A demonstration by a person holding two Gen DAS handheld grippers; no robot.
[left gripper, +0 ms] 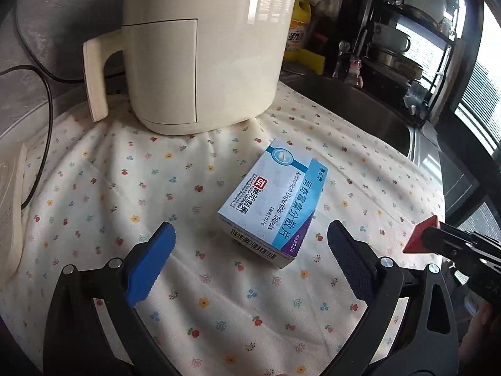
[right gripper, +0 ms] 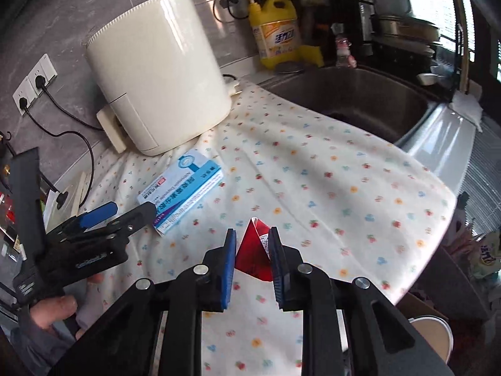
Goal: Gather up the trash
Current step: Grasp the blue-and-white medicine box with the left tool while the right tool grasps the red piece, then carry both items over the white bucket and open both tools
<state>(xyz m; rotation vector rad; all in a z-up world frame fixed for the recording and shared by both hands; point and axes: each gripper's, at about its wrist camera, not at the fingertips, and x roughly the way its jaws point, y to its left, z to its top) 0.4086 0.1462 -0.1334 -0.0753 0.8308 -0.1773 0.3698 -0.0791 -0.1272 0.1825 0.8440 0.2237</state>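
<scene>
A blue-and-white medicine box [left gripper: 269, 200] lies flat on the floral cloth [left gripper: 94, 188], just in front of a cream air fryer [left gripper: 203, 47]. My left gripper [left gripper: 250, 235] is open, with its blue pads on either side of the box's near end and not touching it. In the right wrist view the left gripper [right gripper: 130, 208] reaches the near corner of the box [right gripper: 181, 185]. My right gripper [right gripper: 253, 232] is shut on a folded red packet [right gripper: 250, 257], held above the cloth. The red packet [left gripper: 419, 238] also shows at the right edge of the left wrist view.
A steel sink [right gripper: 360, 103] lies past the cloth at the right, with a dish rack [right gripper: 407, 25] behind it. A yellow soap bottle [right gripper: 275, 28] stands by the wall. Black cords run to wall sockets [right gripper: 34, 81] at the left. A paper cup [right gripper: 432, 338] sits at the lower right.
</scene>
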